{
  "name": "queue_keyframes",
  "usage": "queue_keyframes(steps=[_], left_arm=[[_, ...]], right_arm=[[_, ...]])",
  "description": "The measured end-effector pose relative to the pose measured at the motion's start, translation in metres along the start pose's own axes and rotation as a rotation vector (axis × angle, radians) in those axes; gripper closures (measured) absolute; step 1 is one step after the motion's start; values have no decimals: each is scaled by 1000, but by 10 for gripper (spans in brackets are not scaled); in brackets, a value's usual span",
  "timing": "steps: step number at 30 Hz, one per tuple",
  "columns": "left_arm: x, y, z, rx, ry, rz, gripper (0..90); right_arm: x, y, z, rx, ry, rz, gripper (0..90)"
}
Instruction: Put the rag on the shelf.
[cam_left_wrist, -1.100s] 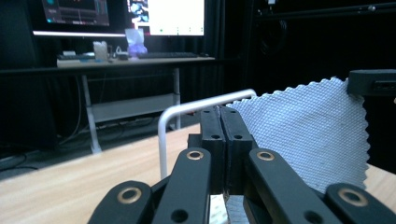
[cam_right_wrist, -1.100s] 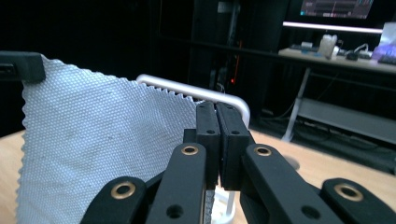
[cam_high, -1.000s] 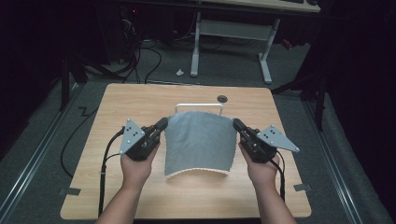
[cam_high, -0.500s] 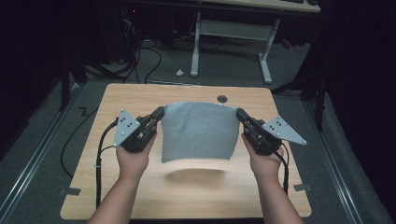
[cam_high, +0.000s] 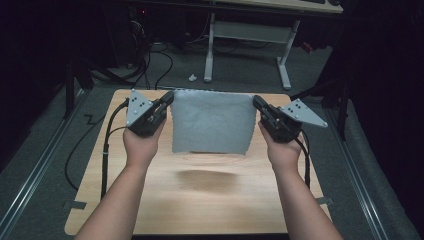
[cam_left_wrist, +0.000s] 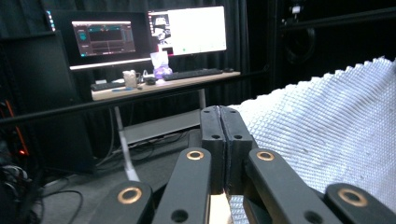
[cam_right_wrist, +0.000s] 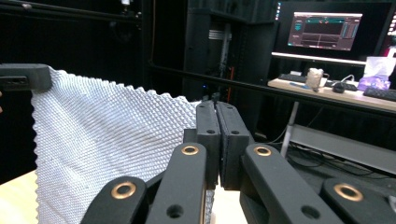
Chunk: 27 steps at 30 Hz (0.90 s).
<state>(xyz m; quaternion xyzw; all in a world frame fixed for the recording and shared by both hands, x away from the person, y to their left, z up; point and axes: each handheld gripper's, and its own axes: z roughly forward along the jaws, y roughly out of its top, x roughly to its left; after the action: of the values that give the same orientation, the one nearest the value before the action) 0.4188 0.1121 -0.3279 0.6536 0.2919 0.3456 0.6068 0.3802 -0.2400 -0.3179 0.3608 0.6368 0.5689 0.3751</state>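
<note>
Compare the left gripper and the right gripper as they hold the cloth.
The left gripper pinches the cloth's top left corner; the right gripper pinches its top right corner. The left gripper's grey plate points toward the person, the right gripper's points outward to the table edge. Both have jaws closed on the cloth, holding it hanging above the table.

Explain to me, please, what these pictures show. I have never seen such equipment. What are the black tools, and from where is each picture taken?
There is no robot here. A person holds a tool in each hand: the left hand-held gripper and the right hand-held gripper. Each has two black jaws that close like tongs. The high view looks down from above onto a wooden table. The other two pictures come from small cameras riding on each tool, looking along its jaws. Both pairs of jaws are closed on the top corners of a grey cloth, which hangs stretched between them above the table, casting a shadow on the wood. Behind the table stands a desk with monitors.
</note>
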Motion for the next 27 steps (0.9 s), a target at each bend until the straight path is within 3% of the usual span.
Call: queue_keyframes(steps=[4, 10, 13, 16, 21, 24, 27], left_arm=[[10, 7, 17, 1, 4, 10, 892], [21, 1, 43, 25, 38, 1, 892], [26, 1, 54, 44, 48, -10, 892], [31, -3, 65, 63, 53, -24, 891], [36, -25, 85, 173, 56, -33, 892], [39, -45, 92, 243, 37, -63, 892], [41, -64, 90, 280, 21, -103, 892]], right_arm=[[-9, 10, 14, -8, -17, -3, 897], [-23, 21, 37, -3, -27, 8, 898], [-30, 19, 52, 22, -41, -10, 898], [-39, 12, 69, 81, -58, -38, 899], [-52, -8, 93, 164, -60, -26, 899], [-57, -22, 102, 201, -32, 24, 898], [-57, -38, 109, 250, -20, 17, 900]])
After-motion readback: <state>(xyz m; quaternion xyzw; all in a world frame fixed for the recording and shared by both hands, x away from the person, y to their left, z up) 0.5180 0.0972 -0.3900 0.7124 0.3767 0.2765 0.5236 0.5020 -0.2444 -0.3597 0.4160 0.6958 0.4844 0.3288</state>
